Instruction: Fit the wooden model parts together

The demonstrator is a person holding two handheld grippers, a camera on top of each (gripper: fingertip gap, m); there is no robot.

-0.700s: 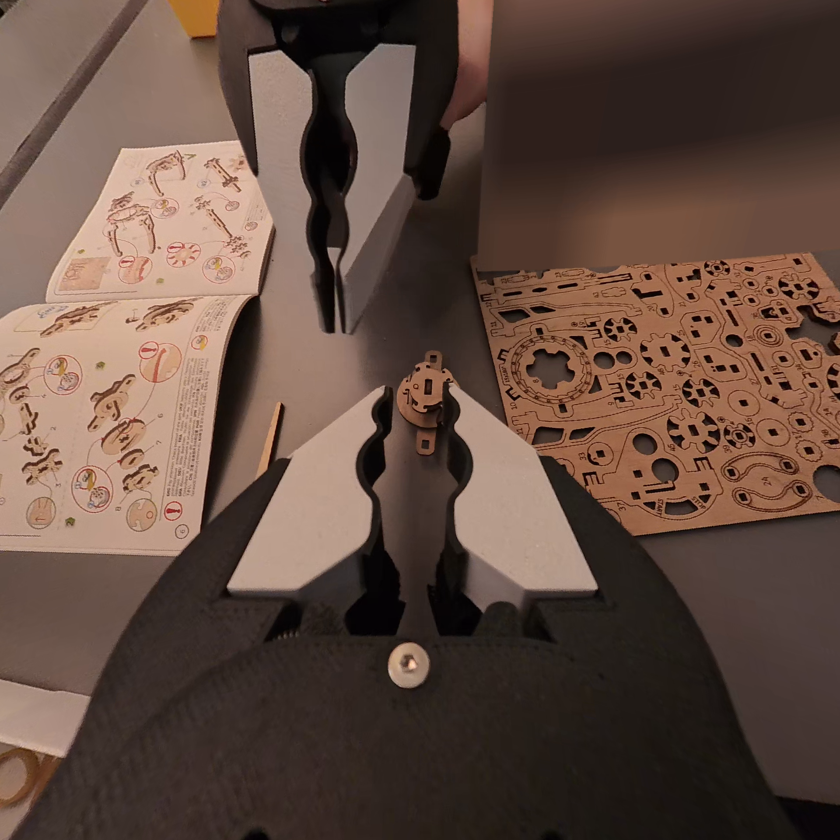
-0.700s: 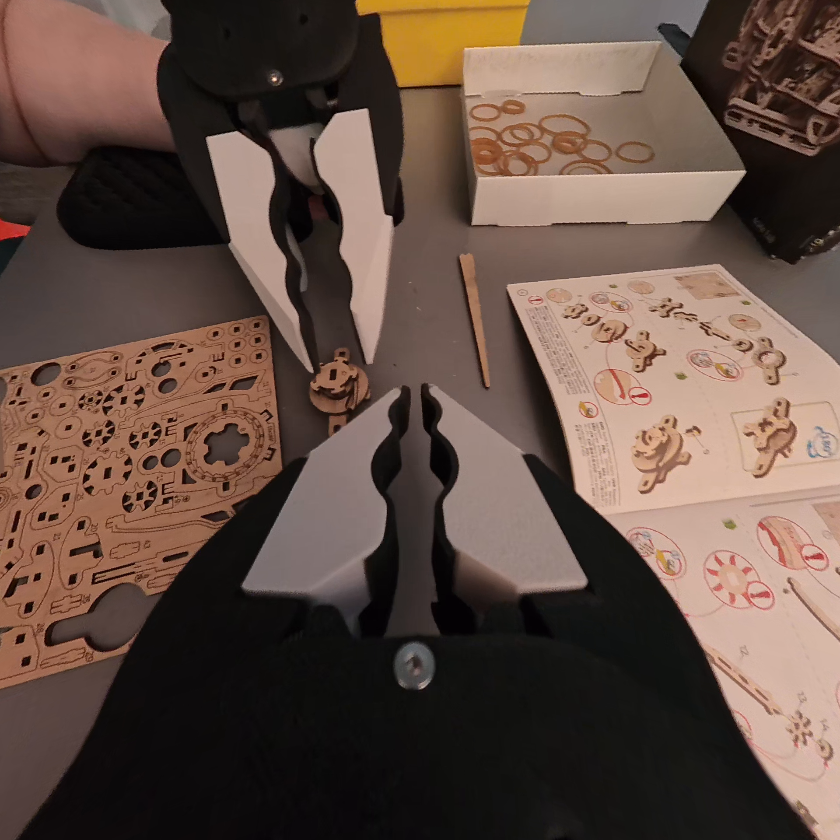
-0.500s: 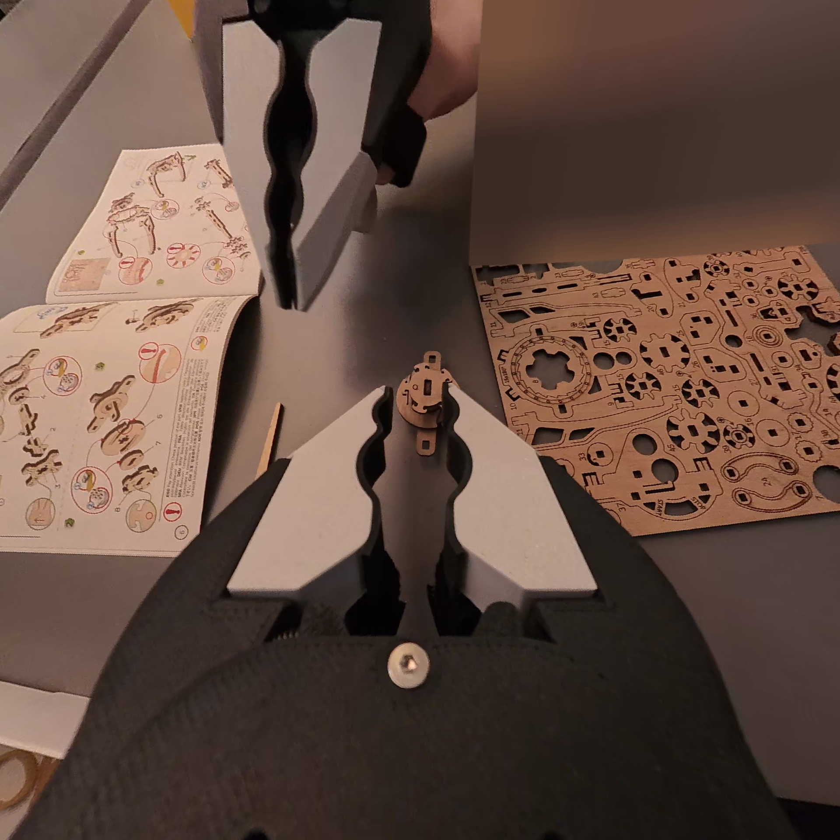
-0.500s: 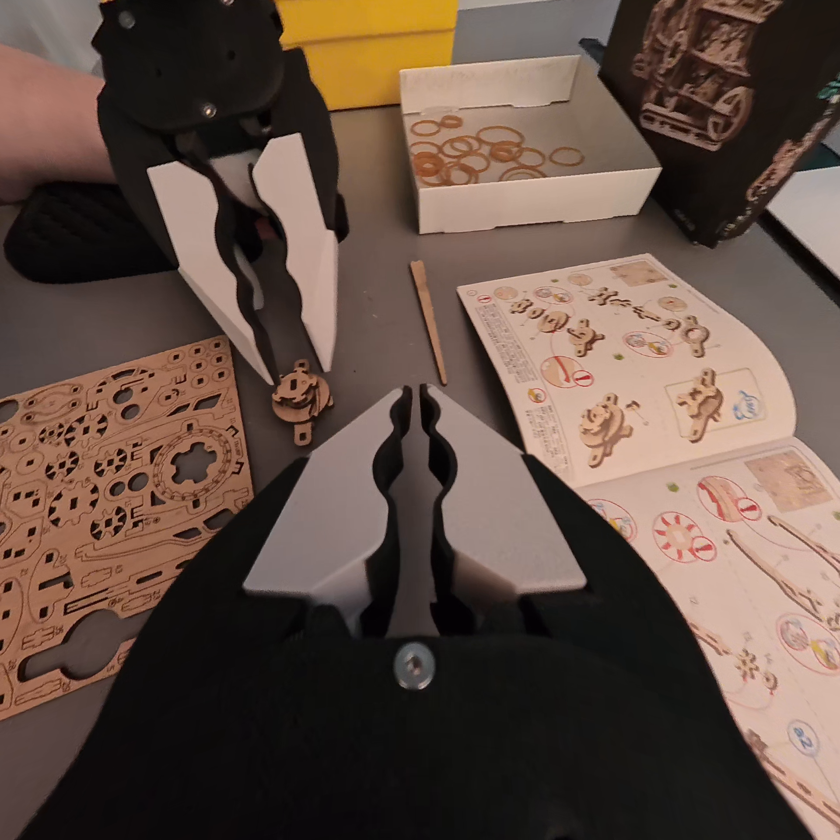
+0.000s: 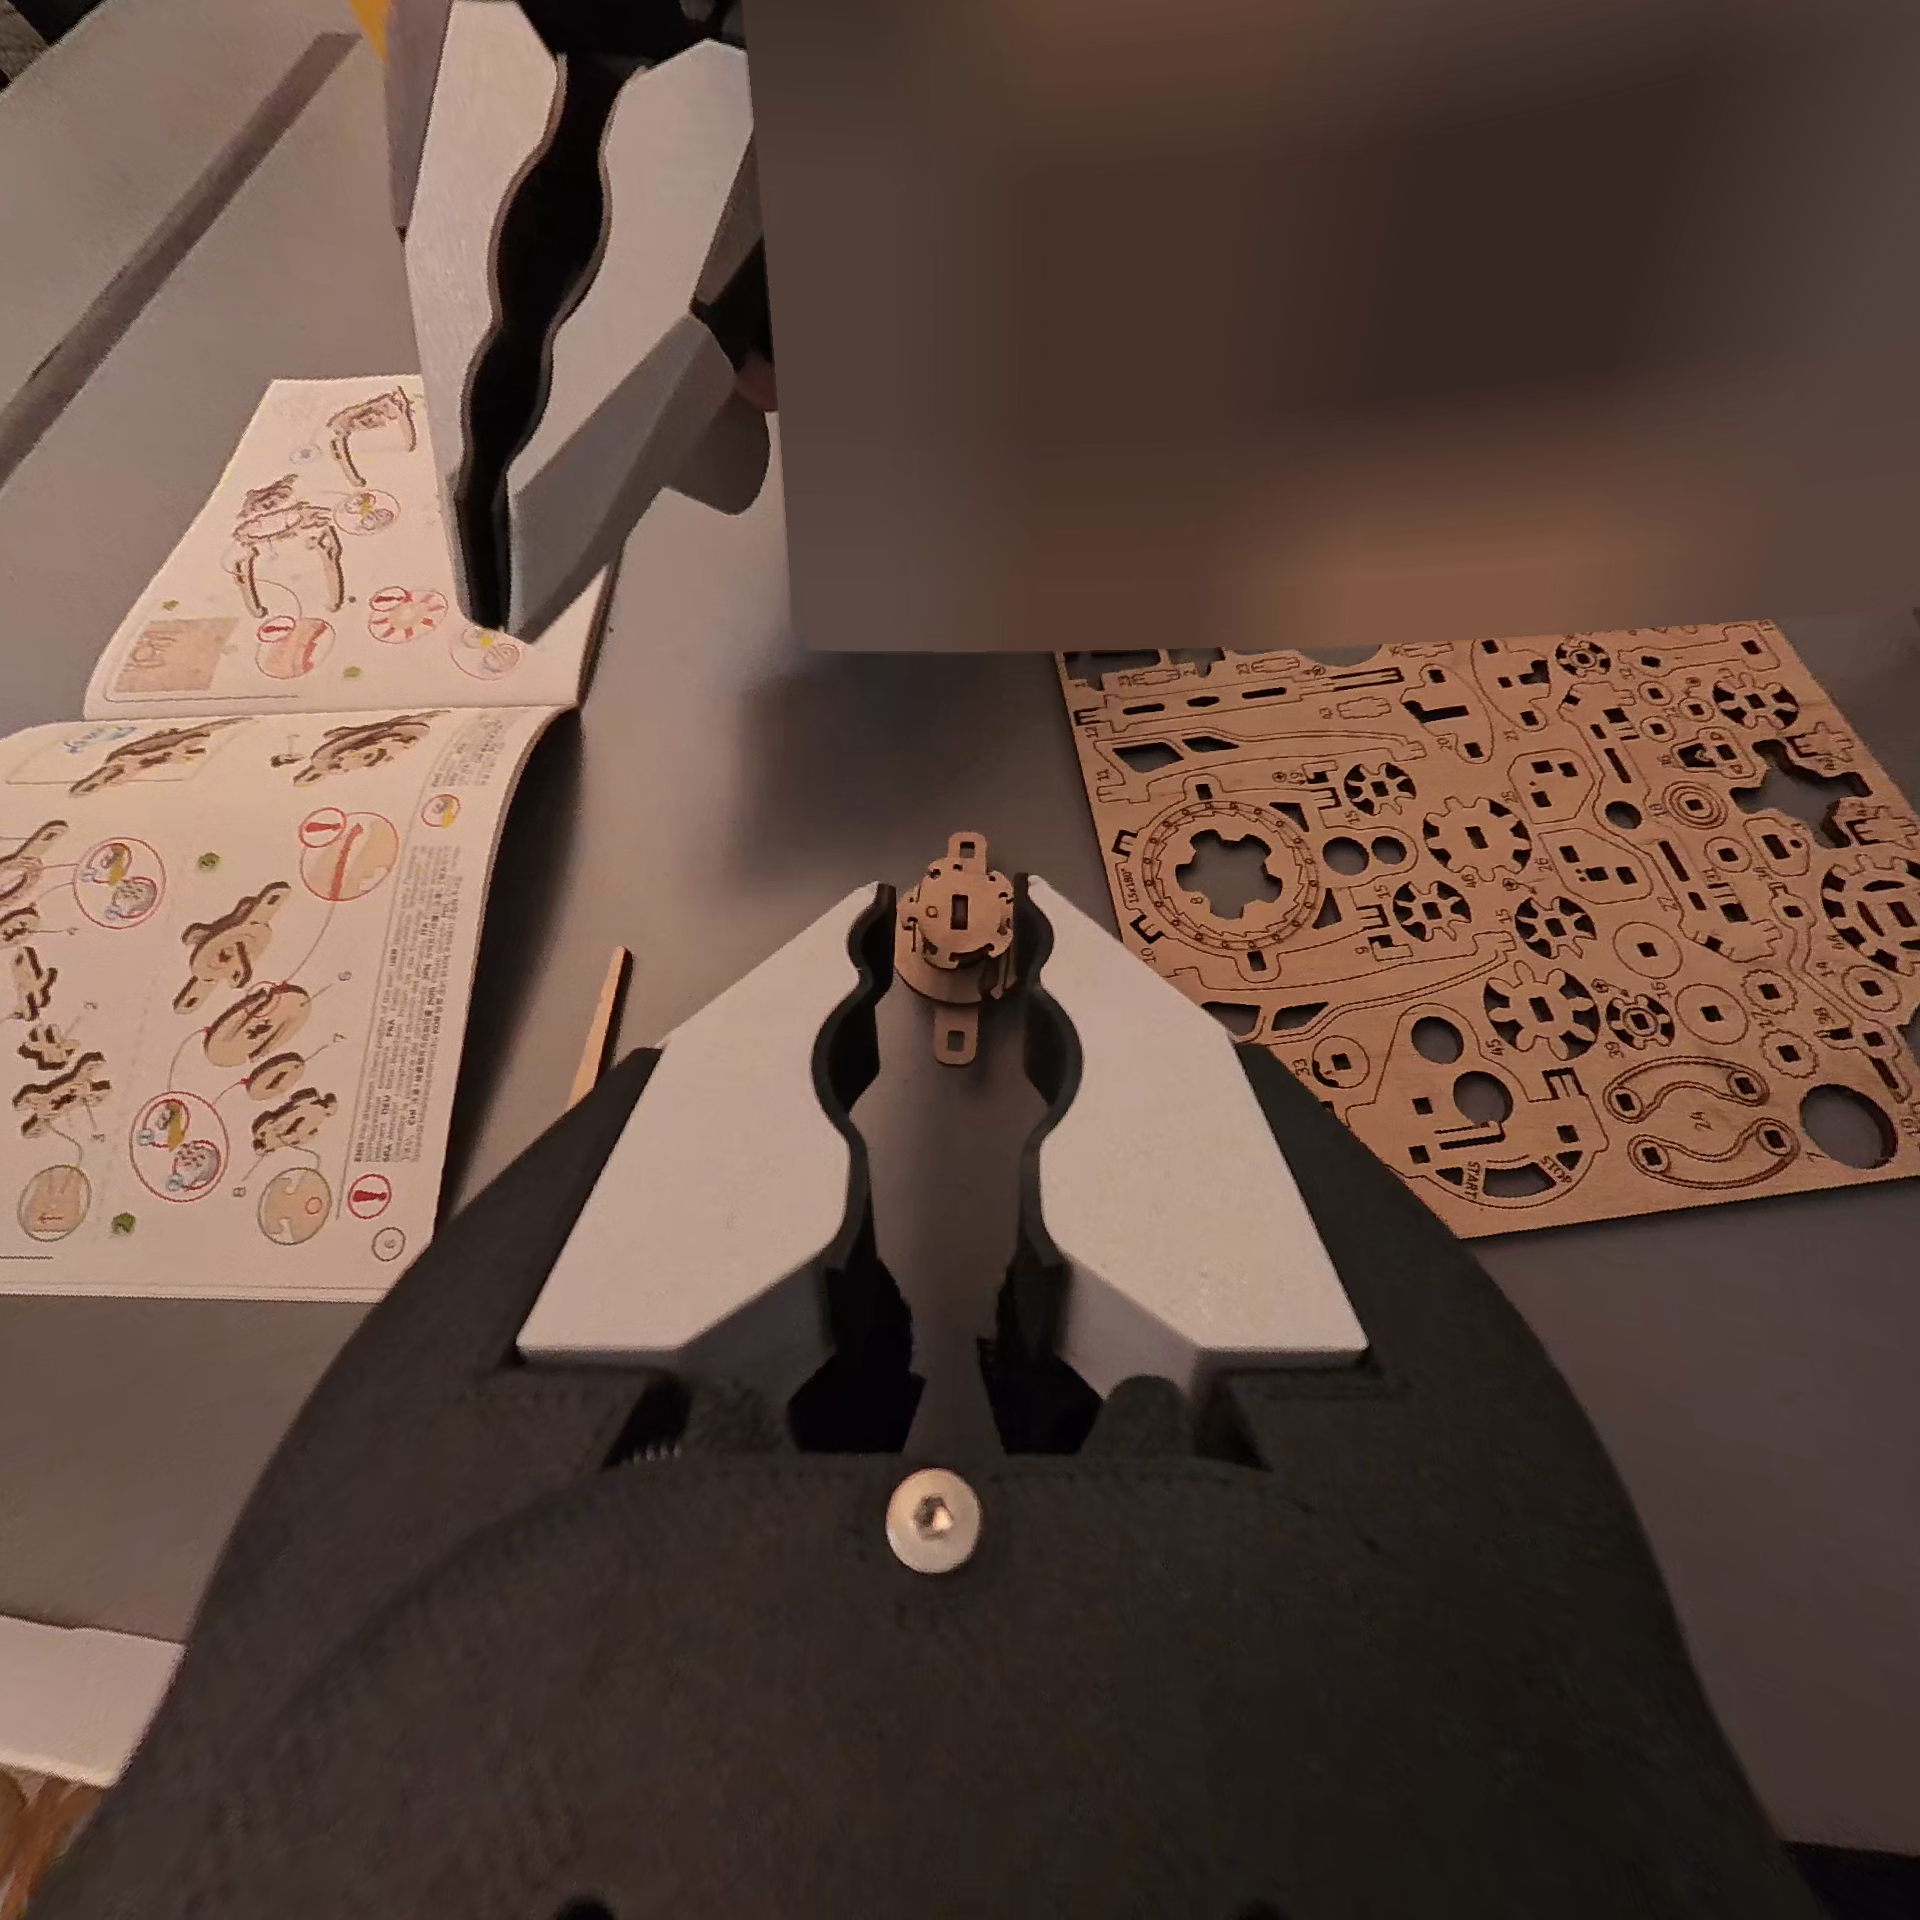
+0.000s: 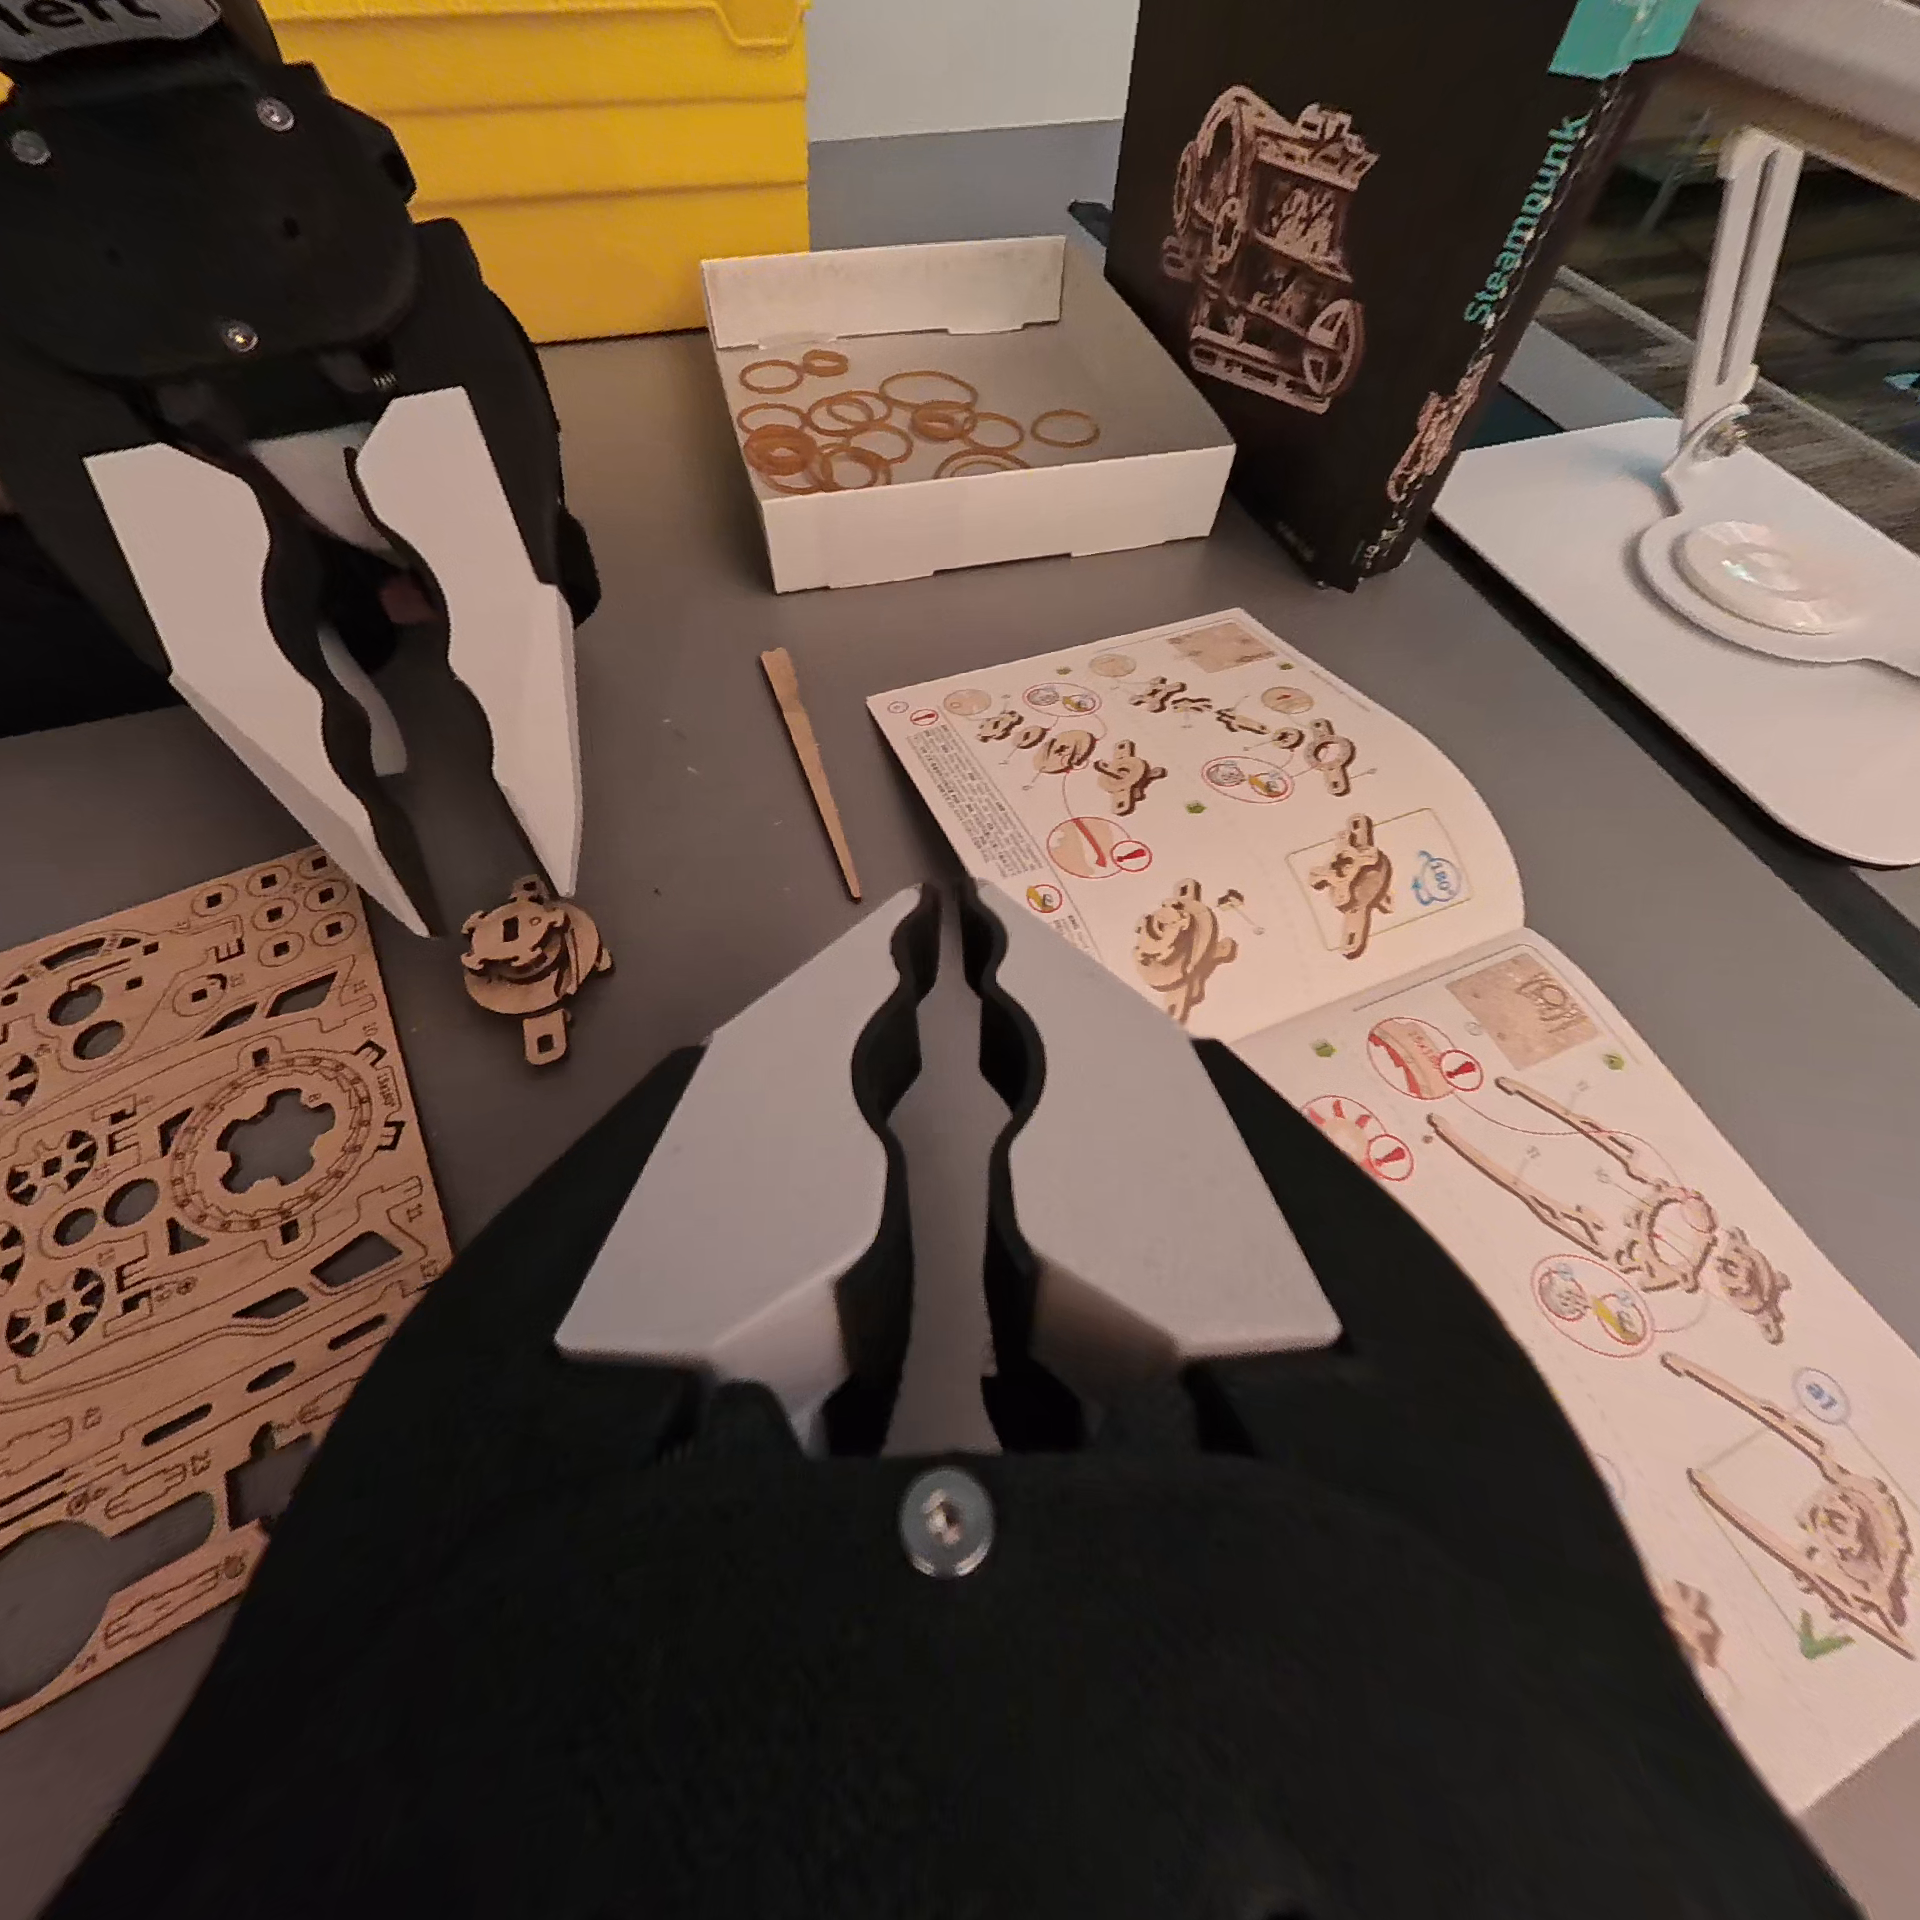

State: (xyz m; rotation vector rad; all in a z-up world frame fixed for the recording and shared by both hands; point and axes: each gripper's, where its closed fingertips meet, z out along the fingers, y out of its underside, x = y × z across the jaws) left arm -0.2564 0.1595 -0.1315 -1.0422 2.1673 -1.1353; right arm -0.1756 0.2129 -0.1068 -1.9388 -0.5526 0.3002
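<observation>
A small wooden assembly (image 5: 956,935) of stacked discs with a tab rests on the grey table. My left gripper (image 5: 956,894) is closed around it at the fingertips. In the right wrist view the assembly (image 6: 530,956) sits at the tips of the left gripper (image 6: 494,909). My right gripper (image 6: 951,894) is shut and empty, raised above the table to the right of the assembly. It also shows in the left wrist view (image 5: 499,613), hanging over the booklet. A laser-cut wooden parts sheet (image 5: 1507,935) lies flat beside the assembly, and shows in the right wrist view too (image 6: 156,1195).
An open instruction booklet (image 6: 1299,883) lies right of the assembly, with a thin wooden stick (image 6: 810,769) next to it. Behind stand a white tray of rubber bands (image 6: 987,530), a black model box (image 6: 1330,291) and a yellow bin (image 6: 582,156). A white stand (image 6: 1745,582) is far right. Between my left fingertips and the thin wooden stick (image 6: 810,769) there is roughly 9 cm.
My right gripper has lifted away from the assembly and moved over toward the booklet, staying shut. My left gripper and the assembly have not moved.
</observation>
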